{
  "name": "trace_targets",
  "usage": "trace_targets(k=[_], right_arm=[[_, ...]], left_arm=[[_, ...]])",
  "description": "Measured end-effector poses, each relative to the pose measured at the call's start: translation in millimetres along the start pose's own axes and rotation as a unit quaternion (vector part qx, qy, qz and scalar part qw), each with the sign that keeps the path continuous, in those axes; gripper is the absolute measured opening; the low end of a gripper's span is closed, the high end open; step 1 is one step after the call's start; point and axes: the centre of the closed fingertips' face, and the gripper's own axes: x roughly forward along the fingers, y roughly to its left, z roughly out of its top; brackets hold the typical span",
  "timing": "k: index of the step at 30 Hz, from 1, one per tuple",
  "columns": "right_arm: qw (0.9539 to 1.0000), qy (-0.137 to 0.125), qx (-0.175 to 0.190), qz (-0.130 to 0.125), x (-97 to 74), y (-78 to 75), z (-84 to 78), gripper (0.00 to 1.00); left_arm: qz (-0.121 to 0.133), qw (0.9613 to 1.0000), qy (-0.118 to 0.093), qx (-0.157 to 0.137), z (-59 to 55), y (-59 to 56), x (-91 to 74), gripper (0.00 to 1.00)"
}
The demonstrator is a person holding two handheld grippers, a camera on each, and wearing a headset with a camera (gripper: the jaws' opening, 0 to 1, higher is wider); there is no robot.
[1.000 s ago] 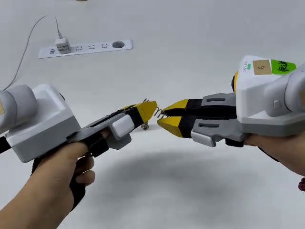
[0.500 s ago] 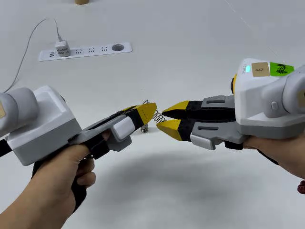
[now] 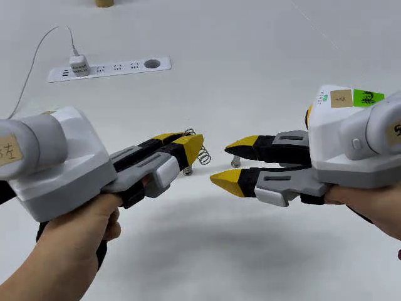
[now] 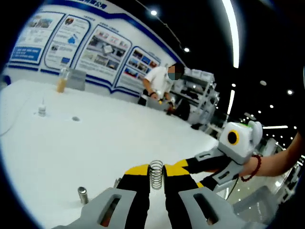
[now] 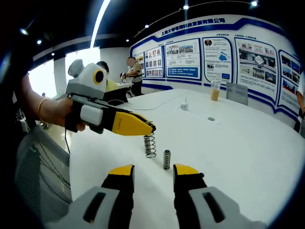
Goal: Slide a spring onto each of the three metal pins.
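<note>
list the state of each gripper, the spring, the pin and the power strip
left gripper, shut on the spring
right gripper, open, empty
spring, pinched at one end, hanging from the left gripper's tips
pin, standing upright, seems to carry a spring already
power strip, charger plugged in at one end

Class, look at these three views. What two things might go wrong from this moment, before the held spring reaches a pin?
1. The left gripper pinches the spring at its very tips only, so the spring may slip out or flick away.
2. The open right gripper hovers close to an upright pin; a small drift of the hand might knock the pin over.
</note>
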Motion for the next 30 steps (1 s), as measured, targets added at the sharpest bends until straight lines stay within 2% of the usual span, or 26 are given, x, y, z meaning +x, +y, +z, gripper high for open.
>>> trace_targets(k=[2, 6, 8, 10, 18, 30], right_arm=[[0.9999, 0.008, 0.002, -0.008, -1.6, -2.7, -3.5, 0.35], [0.9996, 0.014, 0.016, -0.016, -5.9, -4.8, -9.9, 0.39], [0.9995, 0.016, 0.017, -0.021, -8.2, -5.8, -12.8, 0.4], [0.9993, 0.02, 0.02, -0.026, -10.2, -7.1, -16.1, 0.41], [0.9981, 0.025, 0.038, -0.042, -19.0, -11.4, -25.6, 0.44], [0.9954, 0.025, 0.064, -0.067, -27.7, -20.5, -37.4, 0.49]], left_arm=[[-0.001, 0.9999, -0.002, 0.013, 0.4, -1.1, 2.0, 0.1], [0.004, 0.9974, 0.002, 0.072, 1.4, -1.2, 6.5, 0.1], [0.002, 0.9966, 0.003, 0.082, 1.9, -3.6, 9.1, 0.1], [0.003, 0.9937, 0.006, 0.112, 2.1, -3.8, 11.7, 0.1], [-0.004, 0.9842, 0.01, 0.177, 0.2, -8.6, 24.4, 0.1], [-0.01, 0.9746, 0.002, 0.224, -2.6, -11.1, 45.5, 0.1]])
